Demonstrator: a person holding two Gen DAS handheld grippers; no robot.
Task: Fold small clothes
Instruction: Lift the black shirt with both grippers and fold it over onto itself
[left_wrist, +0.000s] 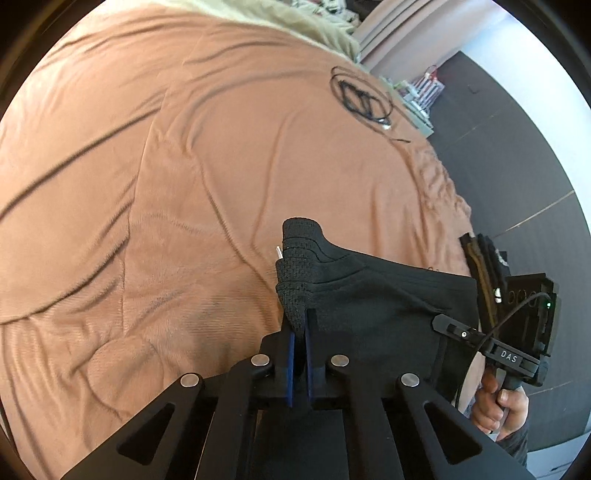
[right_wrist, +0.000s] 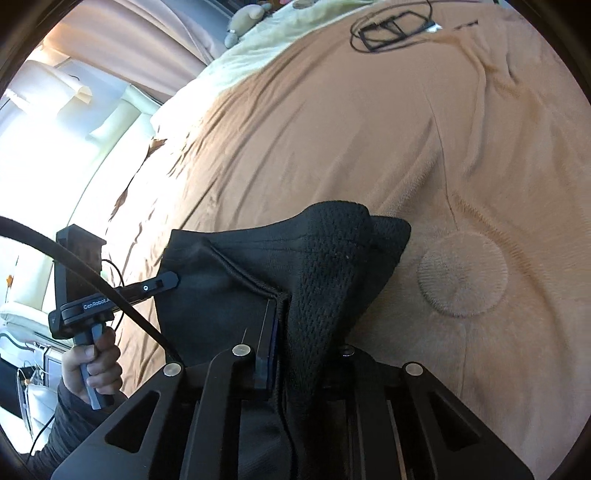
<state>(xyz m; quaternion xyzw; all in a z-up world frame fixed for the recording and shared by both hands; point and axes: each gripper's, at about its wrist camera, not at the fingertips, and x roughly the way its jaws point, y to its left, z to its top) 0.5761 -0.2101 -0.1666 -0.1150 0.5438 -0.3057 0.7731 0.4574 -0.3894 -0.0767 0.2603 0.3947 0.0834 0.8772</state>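
Observation:
A small black garment (left_wrist: 373, 295) with a mesh-textured waistband hangs stretched between both grippers above a tan bedspread (left_wrist: 184, 166). My left gripper (left_wrist: 300, 325) is shut on one corner of its mesh band. My right gripper (right_wrist: 275, 321) is shut on the other corner of the garment (right_wrist: 258, 266), whose mesh edge drapes over the right finger. In the left wrist view the right gripper (left_wrist: 443, 321) shows at the garment's far edge, held by a hand. In the right wrist view the left gripper (right_wrist: 171, 278) shows at the garment's left edge.
A coiled black cable (left_wrist: 360, 98) lies on the far part of the bedspread, also in the right wrist view (right_wrist: 391, 27). A pale green blanket (right_wrist: 258, 48) lies at the head of the bed. Dark floor (left_wrist: 517, 147) runs beside the bed edge.

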